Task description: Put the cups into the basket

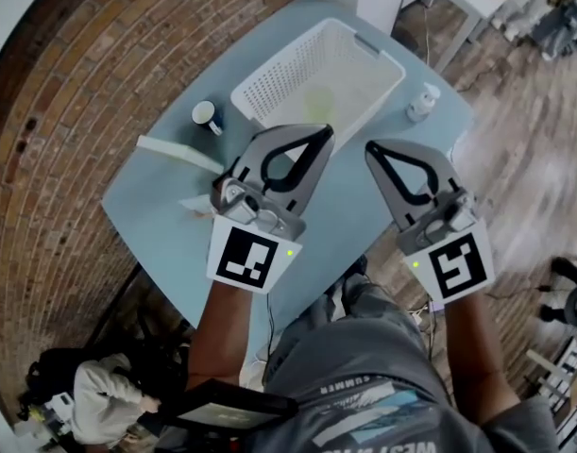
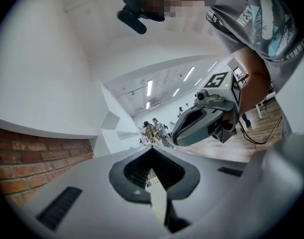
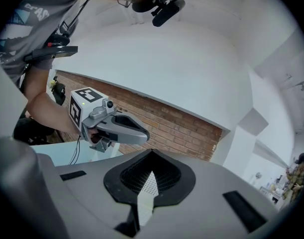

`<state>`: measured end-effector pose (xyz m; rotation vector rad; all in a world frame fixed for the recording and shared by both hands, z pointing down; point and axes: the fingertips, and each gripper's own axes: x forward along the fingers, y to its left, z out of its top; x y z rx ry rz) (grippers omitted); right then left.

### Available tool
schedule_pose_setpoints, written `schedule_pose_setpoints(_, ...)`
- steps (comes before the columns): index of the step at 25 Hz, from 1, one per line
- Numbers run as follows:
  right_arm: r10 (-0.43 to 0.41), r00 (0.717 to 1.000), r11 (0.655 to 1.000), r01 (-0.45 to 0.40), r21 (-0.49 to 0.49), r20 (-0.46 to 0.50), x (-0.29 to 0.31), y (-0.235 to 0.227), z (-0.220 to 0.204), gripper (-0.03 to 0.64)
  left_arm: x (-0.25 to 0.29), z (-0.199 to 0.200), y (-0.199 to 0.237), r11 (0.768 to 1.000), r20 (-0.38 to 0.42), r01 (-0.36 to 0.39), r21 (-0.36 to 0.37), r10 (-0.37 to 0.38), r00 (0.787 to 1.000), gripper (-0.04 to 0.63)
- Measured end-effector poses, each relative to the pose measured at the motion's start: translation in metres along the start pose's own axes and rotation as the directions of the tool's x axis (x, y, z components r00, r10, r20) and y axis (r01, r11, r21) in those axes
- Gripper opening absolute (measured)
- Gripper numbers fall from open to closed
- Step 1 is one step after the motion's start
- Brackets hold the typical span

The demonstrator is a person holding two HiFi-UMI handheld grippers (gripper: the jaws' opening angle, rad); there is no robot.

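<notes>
1. While I hold both over the near side of the tabletop (image 1: 156, 196), the left hand-held gripper (image 1: 321, 135) and the right hand-held gripper (image 1: 373, 149) sit side by side, apart from each other.
2. My left gripper view shows its jaws pressed together at the tip, with nothing between them.
3. My right gripper view shows the same: jaws together and empty.
4. A white cup (image 1: 207, 115) with a dark inside stands upright on the tabletop, beyond the left hand-held gripper and well off to its left.
5. The white basket (image 1: 269, 83) lies just beyond the tips of both hand-held grippers, nearer the left one. A pale yellowish shape (image 1: 318, 102) shows inside it, but I cannot make out what it is.
6. A small white vessel (image 1: 423, 102) stands beyond the right hand-held gripper and a little to its right, beside the basket's right side.
7. A white strip (image 1: 179, 154) lies left of the left hand-held gripper, nearer to me than the cup.
</notes>
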<state>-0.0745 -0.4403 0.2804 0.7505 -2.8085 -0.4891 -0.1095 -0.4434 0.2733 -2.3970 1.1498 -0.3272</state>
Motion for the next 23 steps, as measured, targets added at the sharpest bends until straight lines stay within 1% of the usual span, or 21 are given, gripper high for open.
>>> schedule_pose_setpoints(5, 0.02, 0.999, 0.999, -0.022, -0.028, -0.05, -0.02, 0.026, -0.002, 0.011, -0.016, 0.012, -0.013, 1.0, 0.004, 0.003, 0.002, -0.003, 1.0, 0.0)
schedule_pose_setpoints(10, 0.03, 0.997, 0.998, -0.034, -0.051, -0.072, -0.039, 0.043, 0.001, 0.011, -0.032, 0.021, -0.029, 1.0, 0.004, 0.012, -0.006, -0.012, 1.0, 0.0)
schedule_pose_setpoints(20, 0.029, 0.996, 0.999, -0.031, -0.031, -0.08, -0.068, 0.072, 0.01, 0.011, -0.055, 0.042, -0.053, 1.0, 0.034, 0.027, 0.001, -0.027, 0.999, 0.0)
schedule_pose_setpoints(23, 0.017, 0.997, 1.0, -0.018, -0.013, -0.077, -0.076, 0.082, 0.014, 0.011, -0.063, 0.048, -0.06, 0.999, 0.044, 0.037, 0.003, -0.037, 0.998, 0.0)
